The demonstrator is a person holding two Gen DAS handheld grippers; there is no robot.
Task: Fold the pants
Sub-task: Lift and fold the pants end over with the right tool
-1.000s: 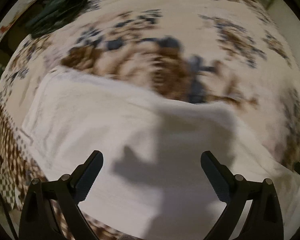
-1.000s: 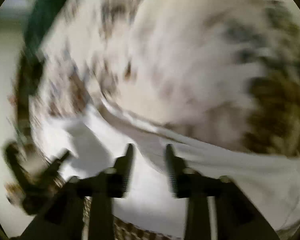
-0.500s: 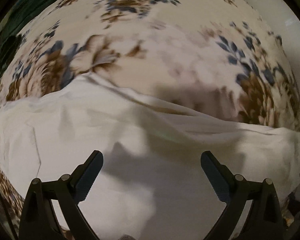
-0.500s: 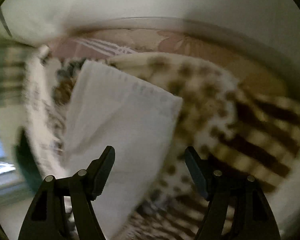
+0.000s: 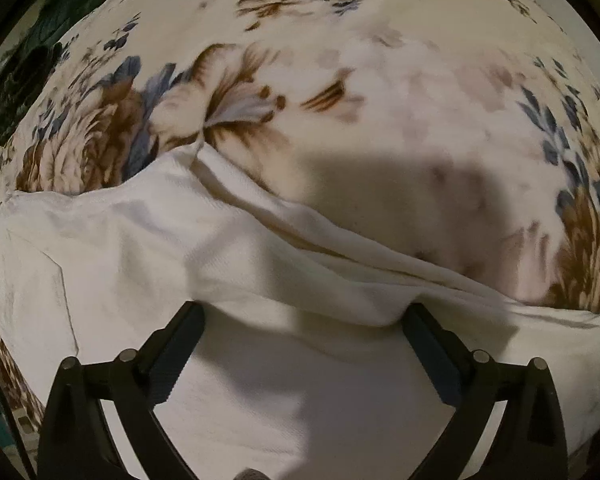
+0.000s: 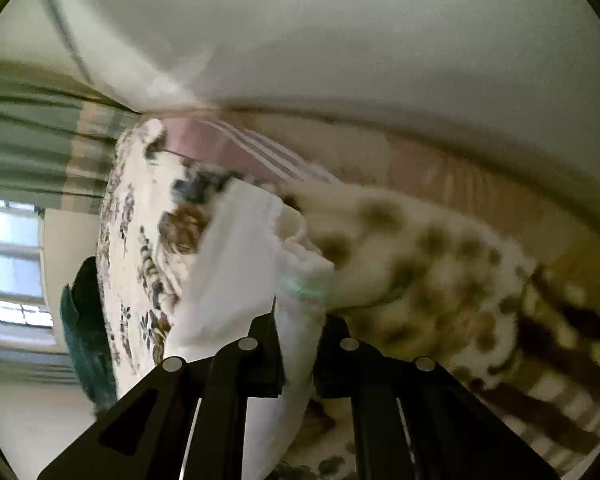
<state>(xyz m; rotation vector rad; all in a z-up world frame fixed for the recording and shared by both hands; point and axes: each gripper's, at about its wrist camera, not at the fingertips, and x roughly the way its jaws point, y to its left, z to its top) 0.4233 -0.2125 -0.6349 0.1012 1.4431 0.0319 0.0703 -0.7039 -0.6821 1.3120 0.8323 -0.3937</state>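
A floral blanket covered the bed, and the white pants lay across it beneath the left gripper, whose jaws stood wide apart over a raised fold. In the right wrist view, a curtain and window showed at left; the right gripper had just closed, pinching the pants' edge.

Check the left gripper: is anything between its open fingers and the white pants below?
Nothing visible. The left gripper is open right over the white pants, its fingertips at a raised fold, with only cloth between them. The floral blanket beyond is bare. The right gripper already pinches the pants.
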